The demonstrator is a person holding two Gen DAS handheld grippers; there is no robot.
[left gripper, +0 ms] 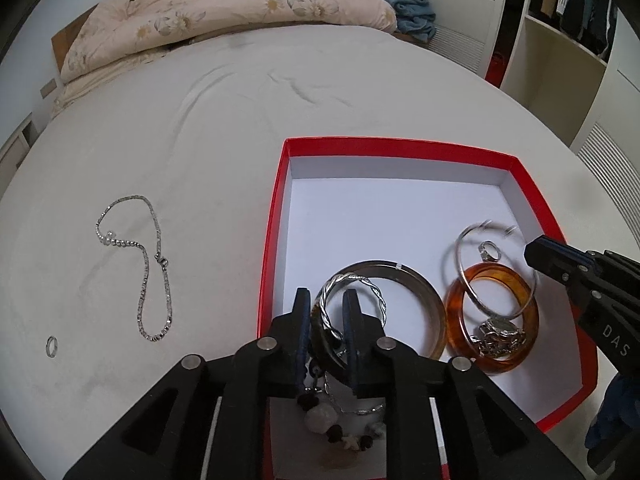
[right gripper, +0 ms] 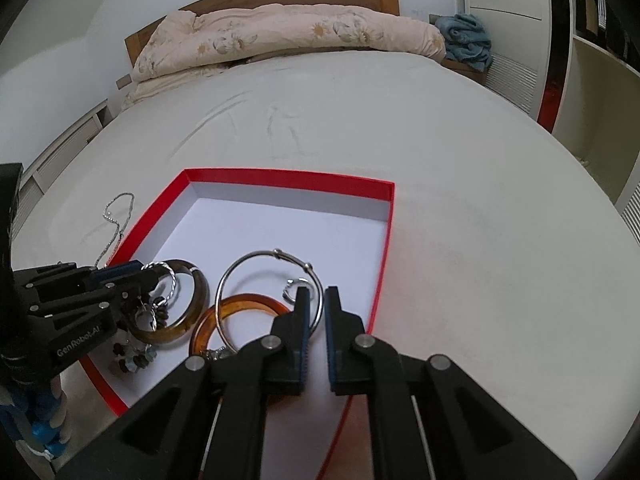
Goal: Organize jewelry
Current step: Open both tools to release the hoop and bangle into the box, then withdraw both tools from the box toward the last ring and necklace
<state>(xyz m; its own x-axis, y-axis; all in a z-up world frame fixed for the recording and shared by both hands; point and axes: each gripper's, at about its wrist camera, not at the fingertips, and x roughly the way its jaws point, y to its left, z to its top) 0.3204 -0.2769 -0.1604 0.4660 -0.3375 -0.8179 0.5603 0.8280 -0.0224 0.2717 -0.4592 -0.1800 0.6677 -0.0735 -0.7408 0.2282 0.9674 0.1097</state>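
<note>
A red box [left gripper: 276, 208] on the bed holds a brown bangle [left gripper: 424, 292], a twisted silver bangle [left gripper: 376, 286], an amber bangle [left gripper: 456, 312], a watch [left gripper: 500, 332], a small ring [left gripper: 490, 250] and a beaded bracelet [left gripper: 340, 424]. My left gripper [left gripper: 327, 300] stands slightly open astride the brown bangle's rim and the twisted bangle. My right gripper [right gripper: 316, 296] is nearly closed on the wire of a thin silver hoop [right gripper: 240, 264], which leans on the amber bangle [right gripper: 248, 302]. A silver chain [left gripper: 148, 264] and another ring [left gripper: 52, 346] lie on the sheet, left of the box.
A flowered quilt [left gripper: 224, 16] is bunched along the wooden headboard, with a blue cloth [left gripper: 412, 12] beside it. Open wardrobe shelves [left gripper: 560, 40] stand at the right. A gloved hand [right gripper: 36, 420] holds the left gripper. The far half of the box floor is bare.
</note>
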